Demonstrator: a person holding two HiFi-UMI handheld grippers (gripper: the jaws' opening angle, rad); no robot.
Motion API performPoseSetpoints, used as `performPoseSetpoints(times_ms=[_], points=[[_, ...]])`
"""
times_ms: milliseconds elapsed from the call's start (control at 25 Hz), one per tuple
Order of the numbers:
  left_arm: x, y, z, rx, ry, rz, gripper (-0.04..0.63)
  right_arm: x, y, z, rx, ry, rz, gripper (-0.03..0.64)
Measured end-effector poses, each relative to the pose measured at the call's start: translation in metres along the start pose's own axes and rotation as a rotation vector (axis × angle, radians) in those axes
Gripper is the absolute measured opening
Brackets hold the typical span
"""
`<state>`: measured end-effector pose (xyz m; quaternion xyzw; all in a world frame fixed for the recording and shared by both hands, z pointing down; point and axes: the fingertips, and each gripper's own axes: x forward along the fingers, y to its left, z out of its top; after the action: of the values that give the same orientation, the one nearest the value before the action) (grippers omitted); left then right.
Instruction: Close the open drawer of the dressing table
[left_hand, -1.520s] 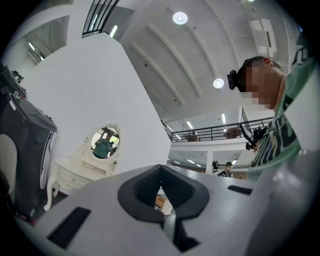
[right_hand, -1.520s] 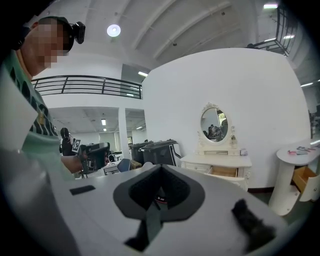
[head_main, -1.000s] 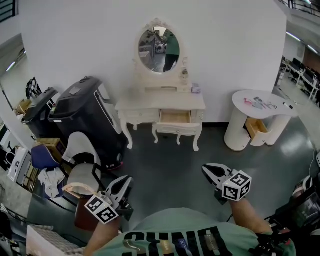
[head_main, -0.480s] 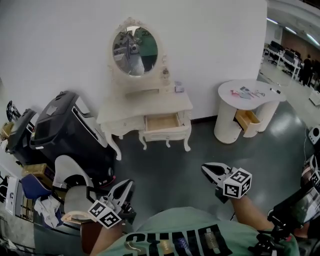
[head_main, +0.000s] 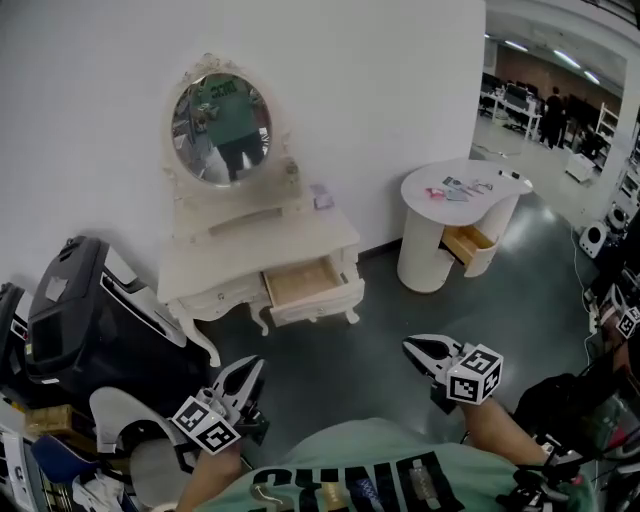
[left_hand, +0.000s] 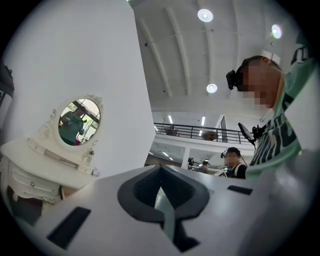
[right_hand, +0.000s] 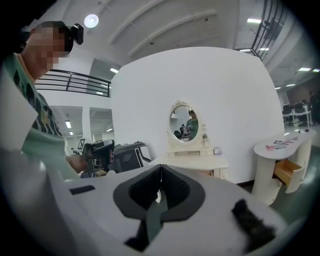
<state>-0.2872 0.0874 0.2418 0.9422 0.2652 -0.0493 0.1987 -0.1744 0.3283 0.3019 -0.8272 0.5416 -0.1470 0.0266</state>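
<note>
The white wall (head_main: 400, 90) and the dark floor (head_main: 390, 315) fill most of your head view. The dressing table (head_main: 250, 262) stands against that wall, left of centre, with its oval mirror (head_main: 220, 128) above it. To its left a big black case (head_main: 85, 325) covers the table's left end and legs. To its right, well apart, stands a round white counter (head_main: 455, 195) with a side drawer (head_main: 466, 243) of its own pulled out.

The open drawer (head_main: 305, 283) sits in the right half of the dressing table's front. It is pulled out toward you and slightly to the right, with its pale wooden inside showing. Its long axis runs along the table's front, rising a little to the right in the head view.

Your left gripper (head_main: 257, 362) and right gripper (head_main: 408, 345) hang low in the head view, near your chest and well apart from the drawer. Both point up toward the furniture.

In the left gripper view the fingers (left_hand: 145, 190) meet at their tips with nothing held. The gripper's body hides the drawer there, so only the mirror and one end of the table show. In the right gripper view the fingers (right_hand: 145, 192) are likewise closed on nothing. There the drawer is mostly hidden behind the gripper's body.

A small thing (head_main: 322, 197) beside the mirror and the bits (head_main: 455, 187) on the round counter are too small to make out.
</note>
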Motion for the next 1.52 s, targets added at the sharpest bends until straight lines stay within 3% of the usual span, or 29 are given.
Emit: performPoseSetpoints(times_ms=[200,440,760,1000,1240,1520], points=[[0.009,0.041,0.0,-0.045,0.001,-0.023,0.008,0.026,-0.015,0.005,0.002,0.023,-0.043,0.011],[0.018,0.07,0.002,-0.061,-0.017,0.012,0.008,0.06,-0.035,0.021,-0.016,0.035,-0.006,0.011],[0.053,0.084,0.0,0.004,-0.04,0.169,0.008,0.109,-0.097,0.028,-0.029,0.058,0.176,0.011],[0.102,0.083,-0.001,0.013,-0.095,0.315,0.008,0.135,-0.161,0.071,-0.084,0.048,0.318,0.011],[0.167,0.072,-0.015,0.032,-0.09,0.375,0.008,0.151,-0.22,0.082,-0.075,0.055,0.405,0.011],[0.192,0.077,-0.032,0.018,-0.084,0.444,0.008,0.164,-0.253,0.073,-0.054,0.081,0.46,0.011]])
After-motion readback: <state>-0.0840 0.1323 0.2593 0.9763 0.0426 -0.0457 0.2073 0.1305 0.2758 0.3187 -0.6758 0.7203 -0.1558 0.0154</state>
